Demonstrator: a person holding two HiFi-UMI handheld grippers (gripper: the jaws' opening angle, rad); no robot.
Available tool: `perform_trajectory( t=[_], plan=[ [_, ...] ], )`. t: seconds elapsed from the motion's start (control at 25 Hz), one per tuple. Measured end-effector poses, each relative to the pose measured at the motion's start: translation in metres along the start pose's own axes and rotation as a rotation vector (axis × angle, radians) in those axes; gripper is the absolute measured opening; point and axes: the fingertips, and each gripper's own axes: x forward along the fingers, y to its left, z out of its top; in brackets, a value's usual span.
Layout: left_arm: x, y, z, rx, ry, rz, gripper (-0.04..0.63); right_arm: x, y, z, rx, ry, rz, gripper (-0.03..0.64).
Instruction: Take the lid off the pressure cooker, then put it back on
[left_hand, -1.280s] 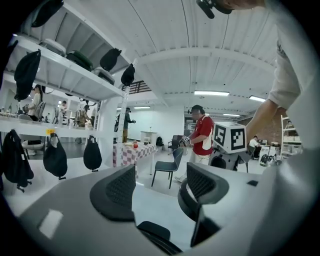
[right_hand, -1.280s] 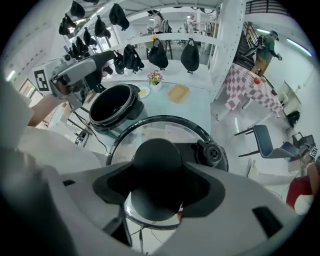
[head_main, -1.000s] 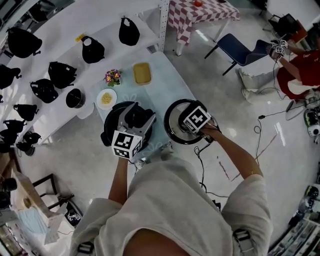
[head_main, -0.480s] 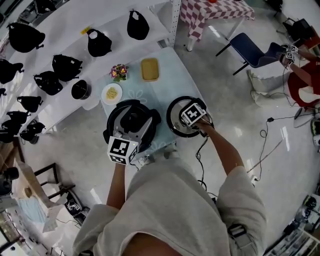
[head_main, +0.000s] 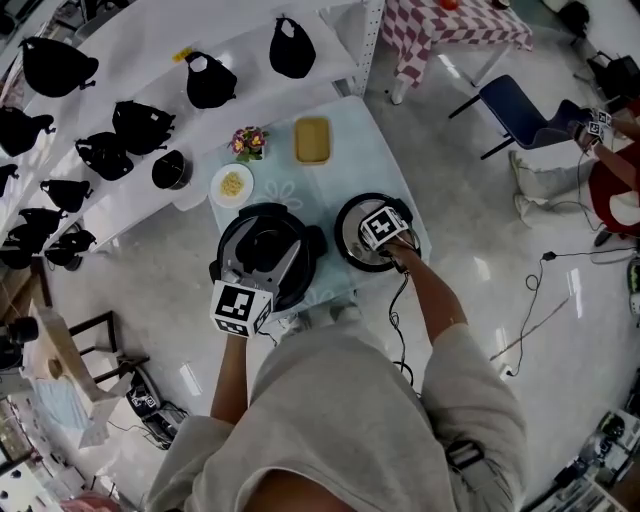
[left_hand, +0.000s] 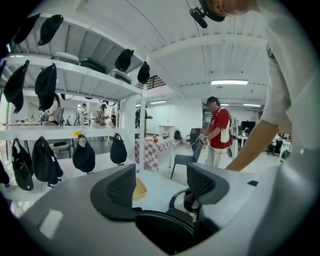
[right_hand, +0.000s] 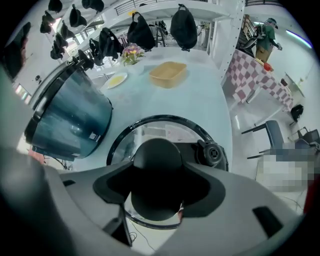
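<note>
The black pressure cooker (head_main: 265, 255) stands uncovered on the pale table (head_main: 330, 180). Its glass lid (head_main: 372, 235) with a black rim lies low over the table to the cooker's right, near the front corner. I cannot tell whether it rests on the surface. My right gripper (head_main: 385, 240) points steeply down, shut on the lid's black knob (right_hand: 157, 160), with a jaw on each side. In the right gripper view the cooker's body (right_hand: 70, 115) sits to the left. My left gripper (head_main: 250, 290) hovers at the cooker's near side, its jaws (left_hand: 162, 185) open and holding nothing.
Behind the cooker are a yellow tray (head_main: 312, 140), a small plate (head_main: 232, 185), a flower pot (head_main: 248, 140) and a black cup (head_main: 172, 168). White shelves with black caps (head_main: 140, 125) run along the left. A blue chair (head_main: 520, 110) and a person in red (head_main: 610, 170) are at the right.
My right gripper has lowered the lid toward the table beside the cooker. My left gripper has drawn back from the cooker's top to its near edge.
</note>
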Motion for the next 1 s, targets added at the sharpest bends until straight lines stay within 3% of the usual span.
perform_trajectory(
  t=[0.68,0.84,0.88,1.0],
  plan=[
    [-0.01,0.019,0.0,-0.003,-0.003,0.036,0.308,0.004,0.001,0.012,-0.032,-0.015,-0.025,0.297],
    [-0.011,0.023,-0.004,-0.013,-0.006,0.044,0.308,-0.023,0.004,0.02,-0.019,-0.098,-0.041,0.296],
    [-0.012,0.023,-0.005,-0.014,-0.007,0.044,0.308,-0.032,0.006,0.017,0.003,-0.117,-0.052,0.269],
    [-0.01,0.022,-0.006,-0.015,-0.011,0.041,0.308,-0.065,0.013,0.031,0.039,-0.307,-0.053,0.241]
  ],
)
